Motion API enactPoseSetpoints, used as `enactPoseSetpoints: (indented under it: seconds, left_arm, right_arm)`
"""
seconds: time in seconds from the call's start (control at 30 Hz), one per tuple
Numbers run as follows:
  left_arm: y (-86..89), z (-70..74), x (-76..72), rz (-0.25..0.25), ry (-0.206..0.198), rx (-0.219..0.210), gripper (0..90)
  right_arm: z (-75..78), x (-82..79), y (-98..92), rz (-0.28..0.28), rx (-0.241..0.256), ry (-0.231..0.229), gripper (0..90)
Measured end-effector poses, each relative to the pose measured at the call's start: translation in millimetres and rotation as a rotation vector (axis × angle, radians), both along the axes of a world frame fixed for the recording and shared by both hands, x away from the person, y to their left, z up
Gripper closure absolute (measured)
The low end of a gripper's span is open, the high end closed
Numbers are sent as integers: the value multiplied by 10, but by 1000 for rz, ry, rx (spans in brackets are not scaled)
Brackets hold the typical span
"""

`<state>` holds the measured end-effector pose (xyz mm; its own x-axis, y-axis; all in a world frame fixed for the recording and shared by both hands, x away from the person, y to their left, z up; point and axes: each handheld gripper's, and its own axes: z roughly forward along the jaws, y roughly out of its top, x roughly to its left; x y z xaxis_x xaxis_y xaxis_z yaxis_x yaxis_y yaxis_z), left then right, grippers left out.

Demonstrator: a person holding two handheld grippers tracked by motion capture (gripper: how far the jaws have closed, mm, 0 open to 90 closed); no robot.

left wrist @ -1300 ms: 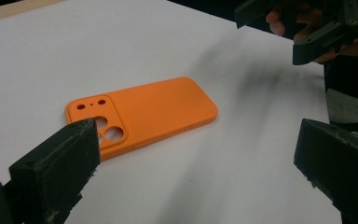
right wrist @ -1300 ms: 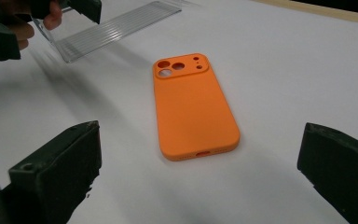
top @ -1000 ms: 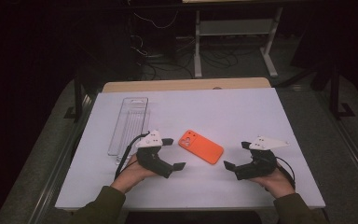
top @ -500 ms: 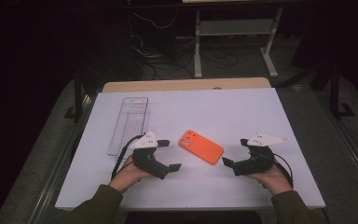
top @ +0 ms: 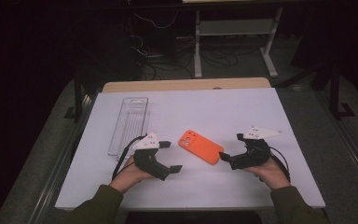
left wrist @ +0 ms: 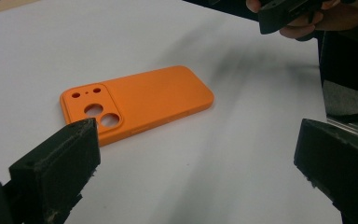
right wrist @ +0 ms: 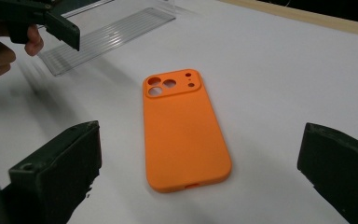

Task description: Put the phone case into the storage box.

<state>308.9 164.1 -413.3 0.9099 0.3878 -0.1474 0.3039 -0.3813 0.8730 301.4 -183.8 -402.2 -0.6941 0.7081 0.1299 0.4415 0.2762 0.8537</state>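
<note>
While both grippers hung low over the white table (top: 242, 116), orange phone case (top: 201, 146) lay flat between them, camera holes toward left gripper (top: 172, 156), jaws wide apart, right gripper (top: 230, 149) jaws likewise apart, clear tray (top: 129, 125) beyond left jaws.

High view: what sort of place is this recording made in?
Probably a lab or workshop set up for recording. A white table is lit in a dark room, with a metal-framed bench and loose cables on the floor behind it. On the table lie an orange phone case and a clear plastic tray.
</note>
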Motion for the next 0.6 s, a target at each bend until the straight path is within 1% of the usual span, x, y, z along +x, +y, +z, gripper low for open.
enactPoseSetpoints:
  seconds: [0.13, 0.6]
  left_arm:
    - [12, 8, 6, 4, 1, 0, 0]
    - [4, -1, 11, 10, 4, 2, 0]
  right_arm:
    - [21, 41, 32, 7, -3, -4, 0]
    - [90, 175, 111, 30, -20, 7, 0]
